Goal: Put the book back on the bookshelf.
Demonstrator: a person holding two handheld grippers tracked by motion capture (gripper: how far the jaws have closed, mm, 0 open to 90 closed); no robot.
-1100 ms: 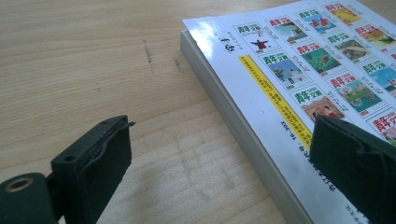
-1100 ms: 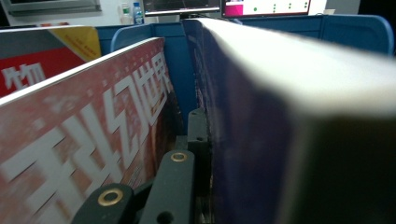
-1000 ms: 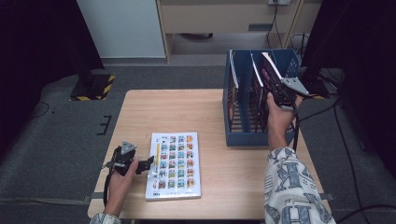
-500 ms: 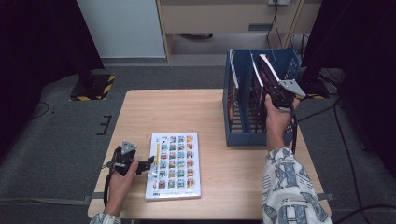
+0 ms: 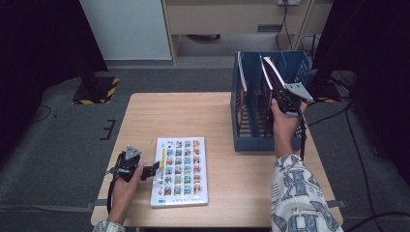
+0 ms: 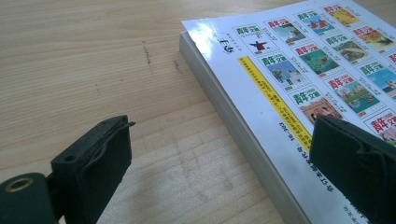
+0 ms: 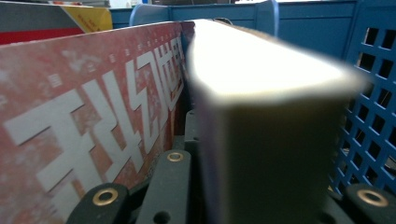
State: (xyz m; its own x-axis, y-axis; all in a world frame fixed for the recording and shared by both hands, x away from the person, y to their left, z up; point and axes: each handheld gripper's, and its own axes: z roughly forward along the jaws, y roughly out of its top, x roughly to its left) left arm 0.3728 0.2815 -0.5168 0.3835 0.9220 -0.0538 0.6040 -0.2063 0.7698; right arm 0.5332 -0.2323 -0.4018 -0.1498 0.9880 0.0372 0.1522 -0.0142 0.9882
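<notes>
Wooden table (image 5: 212,116). Left gripper (image 5: 153,170) at near-left, jaws wide, straddling left edge of flat stamp-grid book (image 5: 181,171), not clamping. Right gripper (image 5: 275,96) over blue file rack (image 5: 251,140) at far right, jaws just easing open, thick book (image 7: 261,116) between them, standing tilted in rack beside red-cover book (image 7: 88,107).

Light wooden table (image 5: 193,121), with a flat picture-grid book (image 5: 180,171) and a blue slotted rack (image 5: 251,140) directly on it.
</notes>
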